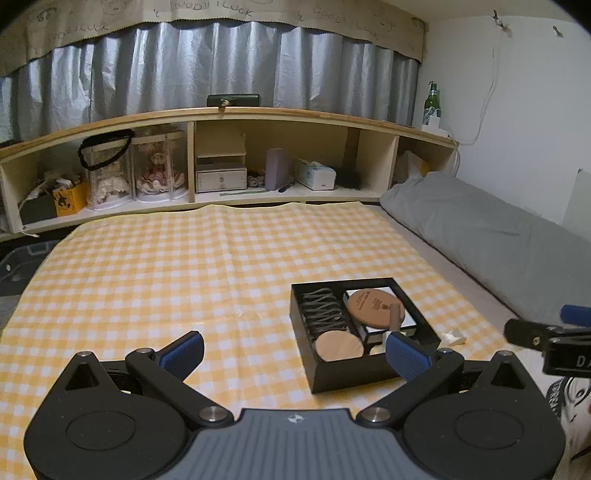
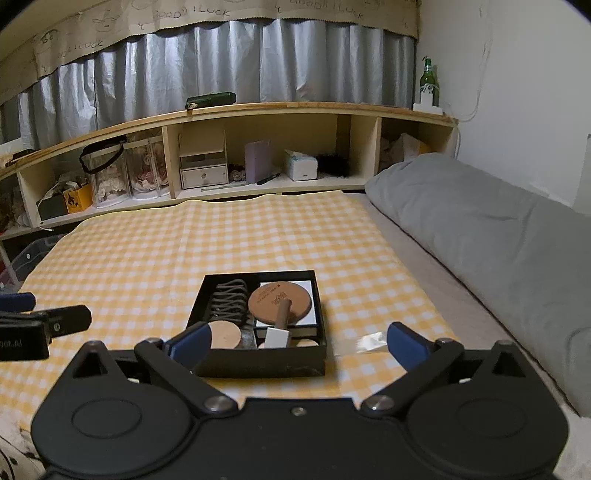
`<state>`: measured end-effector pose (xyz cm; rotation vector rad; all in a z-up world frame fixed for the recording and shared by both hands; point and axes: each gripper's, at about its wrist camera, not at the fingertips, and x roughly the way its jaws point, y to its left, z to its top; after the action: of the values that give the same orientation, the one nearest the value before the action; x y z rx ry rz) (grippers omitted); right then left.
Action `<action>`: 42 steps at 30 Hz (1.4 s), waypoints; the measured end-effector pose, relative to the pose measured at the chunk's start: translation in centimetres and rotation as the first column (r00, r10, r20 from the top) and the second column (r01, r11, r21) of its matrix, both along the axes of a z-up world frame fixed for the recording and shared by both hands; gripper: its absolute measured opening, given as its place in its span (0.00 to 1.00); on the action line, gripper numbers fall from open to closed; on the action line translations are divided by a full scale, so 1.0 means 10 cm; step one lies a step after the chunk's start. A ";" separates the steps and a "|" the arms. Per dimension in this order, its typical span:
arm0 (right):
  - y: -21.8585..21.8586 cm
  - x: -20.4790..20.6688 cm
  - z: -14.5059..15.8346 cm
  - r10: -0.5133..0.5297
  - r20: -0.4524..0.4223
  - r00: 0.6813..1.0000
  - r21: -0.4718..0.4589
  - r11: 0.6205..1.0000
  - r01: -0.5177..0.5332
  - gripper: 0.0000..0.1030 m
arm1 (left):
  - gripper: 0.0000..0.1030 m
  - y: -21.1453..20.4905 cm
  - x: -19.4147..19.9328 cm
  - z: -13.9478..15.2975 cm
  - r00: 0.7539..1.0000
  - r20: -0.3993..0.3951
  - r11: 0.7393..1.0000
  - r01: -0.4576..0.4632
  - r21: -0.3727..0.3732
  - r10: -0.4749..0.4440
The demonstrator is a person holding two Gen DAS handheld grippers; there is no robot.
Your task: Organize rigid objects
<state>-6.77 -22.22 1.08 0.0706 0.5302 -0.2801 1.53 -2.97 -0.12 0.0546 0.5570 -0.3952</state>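
1. The left gripper [image 1: 293, 356] has its blue-padded fingers [image 1: 183, 351] spread wide, with nothing between them; it hangs above the yellow gingham cloth [image 1: 166, 266], its right finger tip overlapping the near right corner of the black tray [image 1: 352, 378] in this view.
2. The right gripper [image 2: 299, 345] is equally wide apart and empty, and the tray [image 2: 258, 365] sits between its fingers [image 2: 404, 345] in its own view.
3. Each gripper shows at the edge of the other's camera; the right one bears white letters cut off at "DA", the left one reads "oot.AI", partly cropped.
4. Inside the tray, the left compartment holds a row of dark, upright coasters [image 2: 227, 299] with a plain round wooden disc [image 2: 223, 334] in front of them.
5. The right compartment holds a white-topped box [image 2: 304, 286] carrying a round wooden paddle [image 2: 279, 302] with a handle; dark print runs across its face, too small to read.
6. A small white block [image 2: 277, 338] rests at the handle's near end.
7. A bit of clear wrapper [image 2: 371, 341] lies on the cloth just right of the tray.
8. A grey pillow [image 2: 461, 221] lies along the right wall.
9. Behind, a wooden shelf [image 1: 229, 114] holds a tissue box [image 1: 315, 173], a lilac box [image 1: 277, 168] and a green bottle [image 1: 431, 101].
10. The valance [image 1: 207, 14] above the silver curtain [image 1: 221, 66] repeats "GOOD LUCK".
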 end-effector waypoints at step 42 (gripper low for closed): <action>0.06 -0.19 -0.12 -0.042 0.027 0.999 -0.011 0.999 0.042 1.00 | 1.00 0.03 -0.10 -0.08 1.000 0.031 1.000 -0.002 0.024 0.002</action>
<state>-8.64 -21.65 -0.13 0.0742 0.5004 -0.3227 0.49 -2.64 -0.96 0.0830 0.5315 -0.3851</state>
